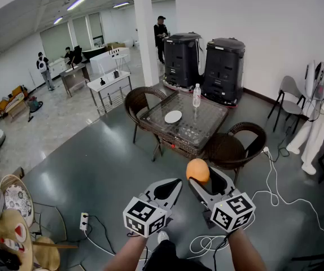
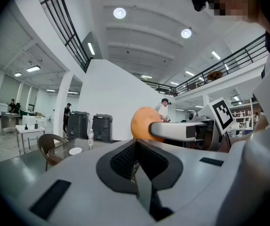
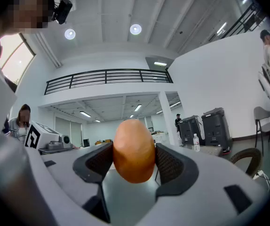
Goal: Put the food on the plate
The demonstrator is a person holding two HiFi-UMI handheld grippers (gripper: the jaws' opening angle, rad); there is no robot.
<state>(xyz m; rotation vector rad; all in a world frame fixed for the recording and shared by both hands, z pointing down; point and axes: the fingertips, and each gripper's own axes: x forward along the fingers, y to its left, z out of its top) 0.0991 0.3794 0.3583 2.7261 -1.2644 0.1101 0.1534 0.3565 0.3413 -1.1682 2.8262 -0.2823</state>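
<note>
An orange, egg-shaped piece of food (image 1: 197,170) (image 3: 133,150) (image 2: 145,123) is held in the air with my right gripper (image 1: 198,178) (image 3: 134,158) shut on it, both pads pressing its sides. My left gripper (image 1: 172,188) (image 2: 136,160) hangs beside it on the left, jaws together with nothing between them. A small white plate (image 1: 173,117) (image 2: 75,150) lies on the glass-topped wicker table (image 1: 204,130) some way ahead across the floor. Both grippers are well short of the table.
A water bottle (image 1: 196,95) stands on the table's far side. Wicker chairs (image 1: 141,103) (image 1: 233,146) flank the table. Two black bins (image 1: 206,65) stand against the wall behind. White cables (image 1: 275,192) trail on the floor at right. People stand at the back and at right.
</note>
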